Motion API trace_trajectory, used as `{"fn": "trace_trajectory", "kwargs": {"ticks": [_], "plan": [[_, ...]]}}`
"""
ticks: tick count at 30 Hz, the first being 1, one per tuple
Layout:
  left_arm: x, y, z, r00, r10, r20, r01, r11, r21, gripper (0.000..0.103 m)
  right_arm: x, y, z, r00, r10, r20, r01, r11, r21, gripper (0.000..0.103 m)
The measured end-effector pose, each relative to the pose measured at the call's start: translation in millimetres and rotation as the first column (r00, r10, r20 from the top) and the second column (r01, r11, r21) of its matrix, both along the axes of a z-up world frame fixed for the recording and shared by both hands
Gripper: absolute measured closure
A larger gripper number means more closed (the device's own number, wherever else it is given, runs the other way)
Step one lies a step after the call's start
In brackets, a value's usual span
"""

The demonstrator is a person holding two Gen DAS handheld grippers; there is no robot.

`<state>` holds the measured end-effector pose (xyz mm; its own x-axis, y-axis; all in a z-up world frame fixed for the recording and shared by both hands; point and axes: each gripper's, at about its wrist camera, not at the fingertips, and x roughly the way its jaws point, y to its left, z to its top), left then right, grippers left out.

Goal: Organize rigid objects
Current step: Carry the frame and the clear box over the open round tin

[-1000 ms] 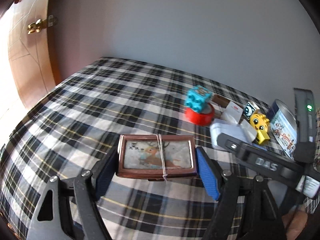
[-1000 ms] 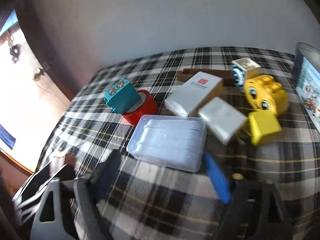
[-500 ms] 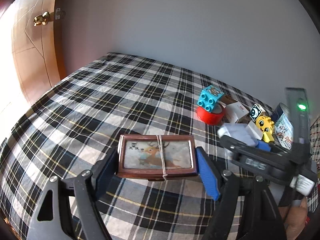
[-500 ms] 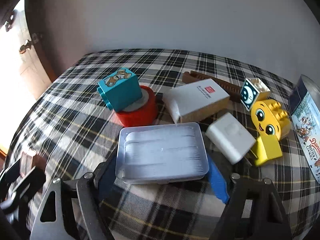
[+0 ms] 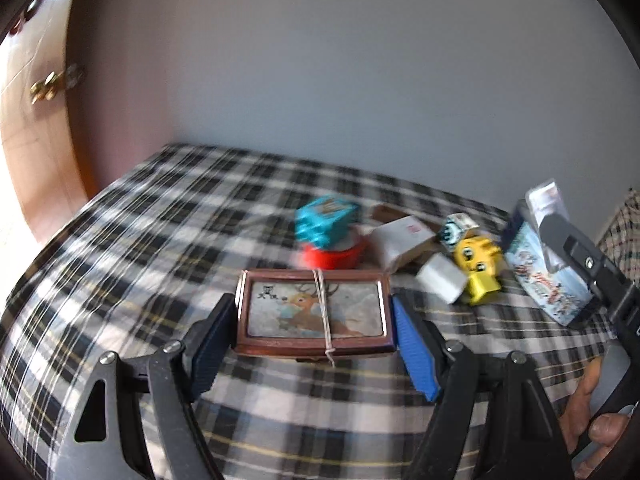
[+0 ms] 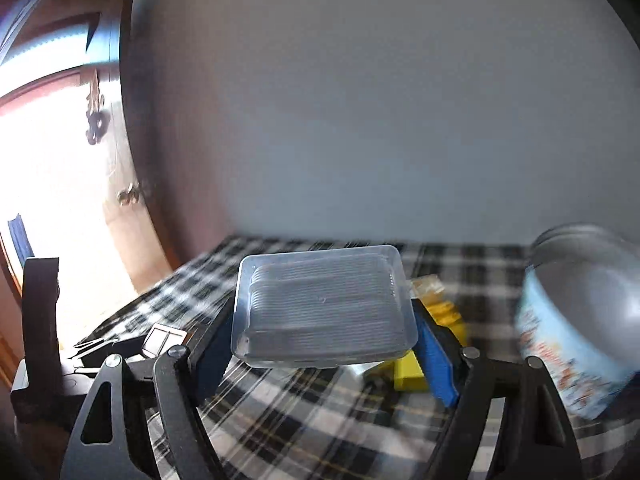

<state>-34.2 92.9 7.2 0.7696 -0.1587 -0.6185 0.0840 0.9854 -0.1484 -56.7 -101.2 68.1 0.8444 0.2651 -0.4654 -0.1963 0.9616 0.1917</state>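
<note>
My left gripper (image 5: pixel 314 320) is shut on a brown box with a deer picture (image 5: pixel 314 312), bound by a rubber band, held above the plaid cloth (image 5: pixel 160 248). My right gripper (image 6: pixel 324 320) is shut on a clear plastic case (image 6: pixel 324 308) and holds it lifted off the cloth. Behind the deer box lie a teal block (image 5: pixel 324 222) on a red tape roll (image 5: pixel 332 256), two white boxes (image 5: pixel 402 238), a yellow face block (image 5: pixel 478 258) and a blue cookie tin (image 5: pixel 548 284). The right gripper's body (image 5: pixel 588 276) shows at the left view's right edge.
The cookie tin (image 6: pixel 580 320) stands close on the right in the right wrist view, with yellow blocks (image 6: pixel 436 344) behind the case. A grey wall backs the cloth. A wooden door with a brass handle (image 5: pixel 48 84) is at the left. The left gripper's body (image 6: pixel 40 340) shows at lower left.
My right gripper has closed on the clear plastic case and lifted it off the cloth, tilting upward. My left gripper still holds the deer box and has moved toward the pile.
</note>
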Motion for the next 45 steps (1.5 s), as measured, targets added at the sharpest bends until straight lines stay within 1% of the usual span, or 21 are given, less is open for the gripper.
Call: {"fn": "trace_trajectory", "kwargs": {"ticks": [2,3,5,9,13,16,20,22,26,29,31,33,37,42,45], "plan": [[2,-16,6,1.0,-0.023,0.015,0.023,1.0,0.012,0.026,-5,-11,7,0.998,-0.041,0.041,0.042,0.999,-0.022,0.021],[2,-24,8,0.999,-0.036,0.024,0.035,0.999,0.015,0.026,-5,-11,5,0.997,-0.05,0.051,0.052,0.998,-0.027,0.021],[3,-41,14,0.997,-0.064,0.048,0.063,0.998,0.016,0.026,-9,-26,8,0.995,-0.072,0.072,0.074,0.997,-0.02,0.021],[7,-77,26,0.99,-0.106,0.09,0.105,0.994,0.01,0.026,-21,-68,19,0.987,-0.121,0.109,0.122,0.993,-0.004,0.021],[11,-110,32,0.982,-0.159,0.107,0.16,0.987,-0.002,0.026,-27,-108,22,0.976,-0.18,0.121,0.18,0.984,0.017,0.021],[14,-138,37,0.974,-0.194,0.118,0.194,0.981,0.005,0.026,-31,-130,24,0.969,-0.216,0.122,0.213,0.976,0.039,0.021],[17,-172,42,0.963,-0.237,0.131,0.238,0.971,0.007,0.026,-33,-161,23,0.955,-0.275,0.112,0.273,0.961,0.035,0.021],[19,-187,45,0.956,-0.258,0.138,0.261,0.965,0.002,0.026,-34,-172,22,0.949,-0.295,0.109,0.294,0.955,0.022,0.021],[21,-222,49,0.941,-0.298,0.16,0.299,0.954,0.016,0.026,-37,-200,20,0.934,-0.341,0.108,0.344,0.939,-0.01,0.021],[26,-243,46,0.935,-0.317,0.159,0.319,0.948,0.017,0.026,-35,-220,16,0.92,-0.384,0.082,0.386,0.923,-0.006,0.021],[32,-257,43,0.934,-0.325,0.149,0.328,0.945,0.009,0.026,-35,-237,14,0.909,-0.412,0.06,0.412,0.911,0.0,0.021],[35,-270,41,0.931,-0.335,0.144,0.338,0.941,0.002,0.026,-35,-247,13,0.896,-0.44,0.052,0.441,0.897,-0.016,0.021],[39,-292,38,0.925,-0.353,0.14,0.352,0.935,0.029,0.026,-29,-263,10,0.867,-0.497,0.03,0.497,0.864,-0.076,0.021],[47,-311,31,0.927,-0.359,0.111,0.358,0.933,0.033,0.026,-25,-282,4,0.836,-0.549,-0.016,0.545,0.833,-0.092,0.021],[49,-317,27,0.927,-0.362,0.101,0.36,0.932,0.042,0.026,-21,-287,0,0.832,-0.554,-0.034,0.549,0.83,-0.099,0.021]]}}
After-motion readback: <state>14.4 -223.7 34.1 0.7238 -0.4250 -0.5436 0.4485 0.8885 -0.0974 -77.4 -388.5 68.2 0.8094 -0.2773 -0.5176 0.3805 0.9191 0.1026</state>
